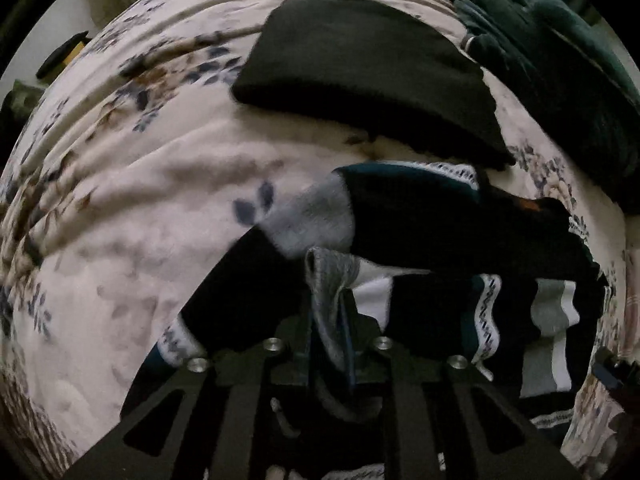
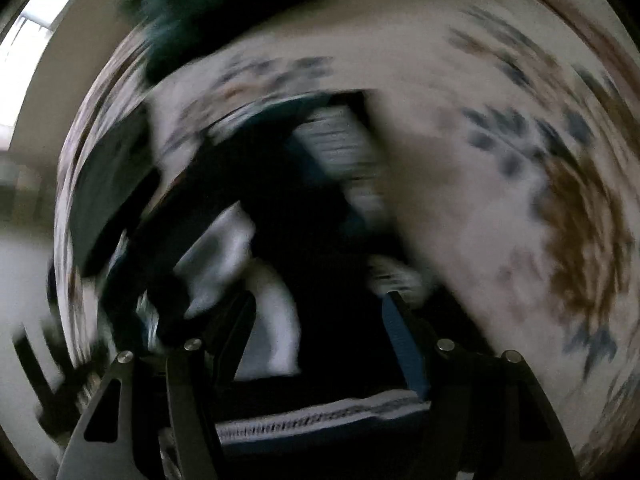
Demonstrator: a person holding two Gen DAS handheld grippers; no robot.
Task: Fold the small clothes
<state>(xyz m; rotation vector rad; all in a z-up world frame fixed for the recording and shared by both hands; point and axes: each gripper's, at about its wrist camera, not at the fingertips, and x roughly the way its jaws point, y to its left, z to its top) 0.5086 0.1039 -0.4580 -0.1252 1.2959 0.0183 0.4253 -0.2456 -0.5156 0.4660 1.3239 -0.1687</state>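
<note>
In the left wrist view, my left gripper is shut on the grey cuff of a sock, pinched between the jaws. A heap of dark socks with grey toes and white patterned bands lies just ahead on the floral bedspread. A folded black garment lies farther back. The right wrist view is heavily blurred: my right gripper is open, its fingers spread over dark socks with white parts.
A dark green garment pile lies at the back right of the bed and shows as a dark blur in the right wrist view. The bed's left edge borders a wall. A window is at the upper left.
</note>
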